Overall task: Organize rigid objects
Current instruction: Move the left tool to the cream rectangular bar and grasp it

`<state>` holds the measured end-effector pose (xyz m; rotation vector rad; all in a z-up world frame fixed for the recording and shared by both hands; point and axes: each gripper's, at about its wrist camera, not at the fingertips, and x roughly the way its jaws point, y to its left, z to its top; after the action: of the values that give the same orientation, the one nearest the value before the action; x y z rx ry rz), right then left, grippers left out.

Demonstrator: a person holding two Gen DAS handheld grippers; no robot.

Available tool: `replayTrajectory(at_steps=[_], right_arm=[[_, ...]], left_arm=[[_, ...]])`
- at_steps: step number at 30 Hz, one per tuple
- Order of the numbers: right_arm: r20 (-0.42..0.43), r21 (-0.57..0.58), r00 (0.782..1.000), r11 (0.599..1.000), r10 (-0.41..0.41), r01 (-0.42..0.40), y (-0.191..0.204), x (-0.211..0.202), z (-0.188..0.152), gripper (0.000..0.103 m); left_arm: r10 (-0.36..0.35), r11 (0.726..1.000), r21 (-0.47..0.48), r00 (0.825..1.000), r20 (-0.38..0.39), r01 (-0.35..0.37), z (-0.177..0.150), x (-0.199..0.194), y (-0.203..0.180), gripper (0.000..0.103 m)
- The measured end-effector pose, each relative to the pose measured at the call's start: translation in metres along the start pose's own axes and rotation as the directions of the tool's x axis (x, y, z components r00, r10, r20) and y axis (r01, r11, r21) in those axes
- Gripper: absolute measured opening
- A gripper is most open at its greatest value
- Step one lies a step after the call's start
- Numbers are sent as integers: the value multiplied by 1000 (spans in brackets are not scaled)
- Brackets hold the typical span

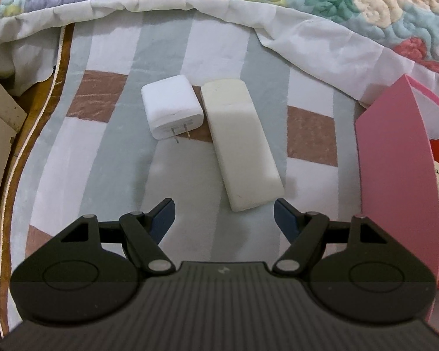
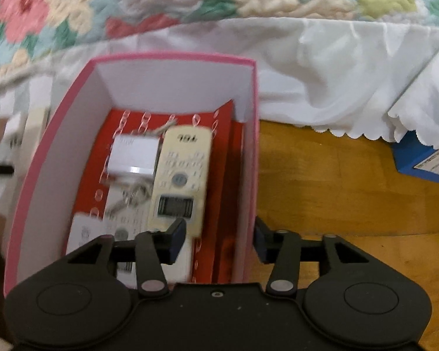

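The tall pink cardboard box (image 2: 44, 152) stands open, holding a cream plastic remote control (image 2: 181, 175) beside a white cube charger (image 2: 133, 156). Left of the box, on the striped mat (image 1: 102, 152), lie a cream rectangular remote (image 1: 243, 143) and white plug adapter (image 1: 171, 105), touching. The right gripper (image 2: 219, 237) straddles the box's right wall, parted, holding nothing. The left gripper (image 1: 224, 216) gapes wide, empty.

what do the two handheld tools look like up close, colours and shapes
Both match: the left tool and right tool are matte black plastic, each with a ribbed flat body, two round discs at the sides, and angled link arms with silver pivot pins. The fingers carry dark blue pads. A small light mark sits on the left body. No hands, sleeves or cables show.
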<state>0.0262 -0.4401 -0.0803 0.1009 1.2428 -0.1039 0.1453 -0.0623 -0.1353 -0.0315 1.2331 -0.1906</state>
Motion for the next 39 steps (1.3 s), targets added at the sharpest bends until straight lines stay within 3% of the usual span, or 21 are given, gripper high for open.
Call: replayTrajectory(at_steps=[4, 7, 10, 14, 17, 27, 31, 35, 36, 39], right_arm=[[-17, -5, 1000, 1000, -10, 10, 5, -9, -9, 60], [-3, 30, 1000, 999, 16, -16, -1, -16, -11, 60], [7, 64, 1000, 998, 27, -27, -8, -17, -11, 50], [44, 112, 999, 994, -15, 10, -22, -16, -17, 5], [63, 148, 998, 989, 17, -26, -30, -17, -19, 5], [37, 25, 998, 999, -44, 43, -14, -17, -14, 7], [35, -42, 995, 994, -95, 96, -2, -17, -15, 8], [30, -41, 995, 995, -94, 95, -3, -18, -14, 8], [30, -42, 995, 995, -93, 94, -4, -18, -14, 8], [29, -43, 995, 994, -95, 97, -3, -18, -14, 8]], left_arm=[[43, 998, 36, 999, -8, -43, 0, 5, -2, 74], [33, 999, 33, 999, -7, -32, 0, 9, -1, 74], [13, 1000, 21, 1000, -17, -13, 2, 16, 0, 75], [-15, 1000, 23, 999, -51, 16, 2, 21, -2, 75], [-13, 1000, 22, 999, -44, 14, 2, 21, -2, 75], [7, 1000, 23, 1000, 1, -7, 18, 33, -12, 77], [-62, 998, 4, 998, -29, 62, 29, 54, -25, 79], [76, 991, 105, 997, 11, -77, 32, 65, -51, 81], [84, 990, 114, 996, 28, -86, 31, 66, -54, 81], [72, 982, 172, 996, 52, -80, 26, 59, -60, 59]])
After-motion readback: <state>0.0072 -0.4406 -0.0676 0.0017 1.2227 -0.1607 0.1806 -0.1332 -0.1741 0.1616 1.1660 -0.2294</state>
